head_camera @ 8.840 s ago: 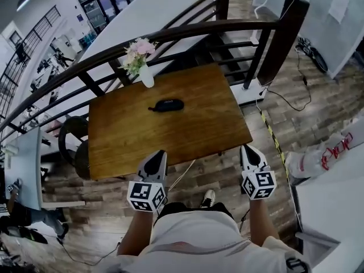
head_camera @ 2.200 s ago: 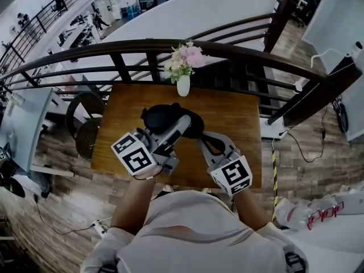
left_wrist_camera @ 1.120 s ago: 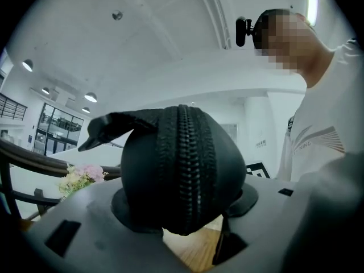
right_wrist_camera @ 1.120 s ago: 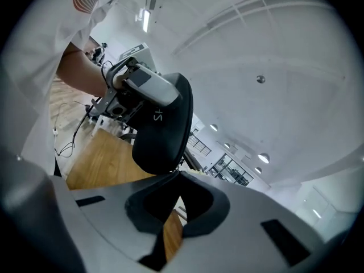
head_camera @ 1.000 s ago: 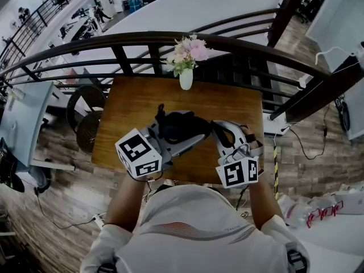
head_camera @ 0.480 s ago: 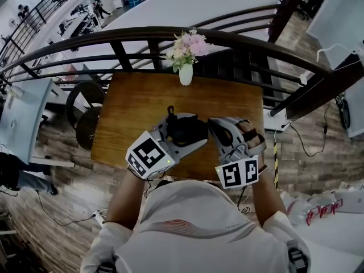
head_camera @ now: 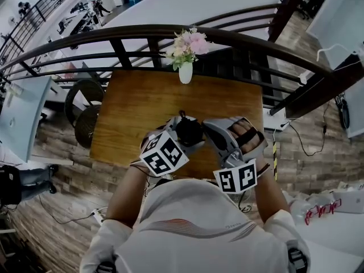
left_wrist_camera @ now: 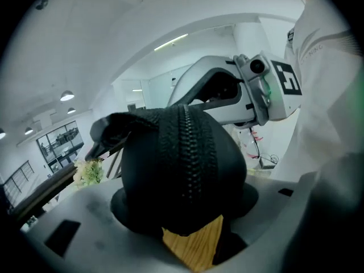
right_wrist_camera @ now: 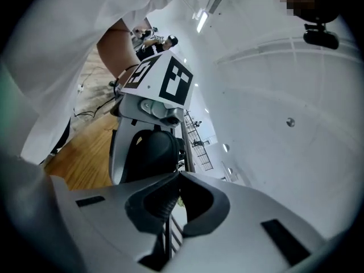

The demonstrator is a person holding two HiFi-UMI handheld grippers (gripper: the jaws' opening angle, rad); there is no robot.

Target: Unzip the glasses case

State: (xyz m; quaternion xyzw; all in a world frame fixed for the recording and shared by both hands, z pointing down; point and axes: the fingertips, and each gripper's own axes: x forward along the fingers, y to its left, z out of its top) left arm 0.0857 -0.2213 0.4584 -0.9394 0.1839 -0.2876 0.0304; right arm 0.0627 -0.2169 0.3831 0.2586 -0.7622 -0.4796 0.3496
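The black zip-up glasses case (head_camera: 189, 131) is held just above the wooden table (head_camera: 136, 107), with my left gripper (head_camera: 183, 136) shut on it. In the left gripper view the case (left_wrist_camera: 182, 169) fills the space between both pads, its closed zipper running down the middle and a loop tab sticking out at upper left. My right gripper (head_camera: 207, 127) sits close beside the case on its right, jaws shut. In the right gripper view its tips (right_wrist_camera: 177, 176) meet just short of the case (right_wrist_camera: 151, 149); I cannot tell whether a thin zipper pull is pinched there.
A white vase of pink flowers (head_camera: 185, 73) stands at the table's far edge, in front of a dark curved railing (head_camera: 114, 38). A round black chair (head_camera: 79, 104) is at the table's left. Bare wood (head_camera: 239, 101) lies around the grippers.
My left gripper has come down toward the table with the case and rolled, its marker cube now nearer the middle. The right gripper has rolled and shifted slightly beside the case.
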